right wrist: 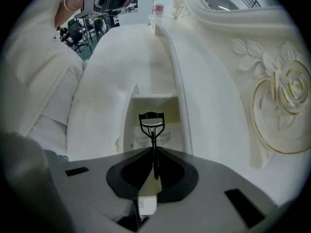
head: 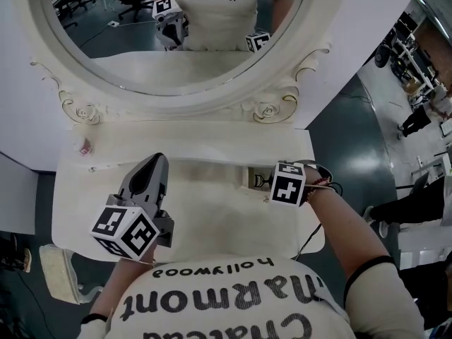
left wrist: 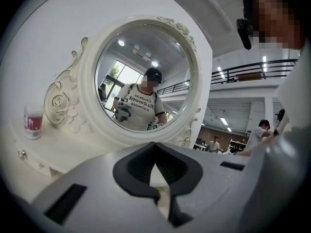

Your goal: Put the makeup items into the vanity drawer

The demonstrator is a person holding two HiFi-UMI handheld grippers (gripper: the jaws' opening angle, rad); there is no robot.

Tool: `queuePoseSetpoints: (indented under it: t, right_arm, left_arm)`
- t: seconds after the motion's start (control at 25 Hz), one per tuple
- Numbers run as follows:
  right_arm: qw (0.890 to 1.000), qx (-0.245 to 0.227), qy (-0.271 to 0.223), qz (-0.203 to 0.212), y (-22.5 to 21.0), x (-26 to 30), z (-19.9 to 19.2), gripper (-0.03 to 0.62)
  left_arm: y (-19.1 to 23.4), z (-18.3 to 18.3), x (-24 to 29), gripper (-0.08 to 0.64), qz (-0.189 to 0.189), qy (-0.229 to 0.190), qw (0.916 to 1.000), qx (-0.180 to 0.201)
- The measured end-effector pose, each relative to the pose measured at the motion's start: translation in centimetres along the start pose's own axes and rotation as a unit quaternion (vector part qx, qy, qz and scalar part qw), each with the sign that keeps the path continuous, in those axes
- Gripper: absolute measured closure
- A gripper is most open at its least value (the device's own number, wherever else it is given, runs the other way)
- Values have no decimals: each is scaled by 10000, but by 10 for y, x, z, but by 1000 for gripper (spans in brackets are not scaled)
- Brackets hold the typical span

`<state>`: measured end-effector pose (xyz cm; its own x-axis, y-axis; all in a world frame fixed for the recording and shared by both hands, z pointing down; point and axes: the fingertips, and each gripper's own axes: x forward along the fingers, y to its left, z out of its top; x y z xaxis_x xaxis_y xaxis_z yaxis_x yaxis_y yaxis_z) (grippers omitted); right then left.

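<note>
A person is standing at a white vanity with an oval mirror [head: 212, 103] in a carved frame, holding a gripper in each hand. The mirror is reflecting the person's torso and both grippers.

The right gripper [right wrist: 153, 153] is pinching a black eyelash curler [right wrist: 152, 122] by its handles. Its jaws are pressed onto the thin handles, and the curler's curved clamp end is pointing forward, away from the gripper. The curler is hanging in the air over the open vanity drawer [right wrist: 130, 114], a narrow pale compartment pulled out from under the tabletop [right wrist: 116, 57]. It is not touching the drawer floor, where a faint shadow is showing beneath it. In the head view, the right gripper [head: 265, 182] is reaching in from the right, over the drawer [head: 212, 174] at the front of the vanity.

The left gripper [left wrist: 155, 147] is holding nothing. Its jaws are pressed together at the tips and pointing toward the mirror. In the head view, it [head: 157, 161] is hovering over the left part of the tabletop [head: 78, 189], well apart from the right gripper.

A small cup with a red label [left wrist: 33, 122] is standing on the tabletop near the left foot of the mirror frame.
</note>
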<state>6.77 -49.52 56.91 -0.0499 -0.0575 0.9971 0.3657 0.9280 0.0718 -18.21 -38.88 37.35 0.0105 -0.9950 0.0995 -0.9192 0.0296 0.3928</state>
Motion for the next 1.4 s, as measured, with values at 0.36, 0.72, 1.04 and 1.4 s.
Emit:
queuePoseSetpoints:
  t: [0.36,0.72,1.04,1.4]
  right_arm:
    - [10000,-41,16,-10,0,3,3,552]
    - [10000,-31,12,-45,-1,3,3,552]
    - [9999,49,-49,-82,-2,3,4,552]
    - [9999,53,-68,-95,-1,2,3,552]
  left_arm:
    - [5,-3,1,551,-10,12,10000,-66]
    - [6,-5,0,551,-3,33,9999,-108]
    - [8,-7,-1,551,3,46,9999,-109]
    - [5,-7,-2,551,-3,42,9999,-104]
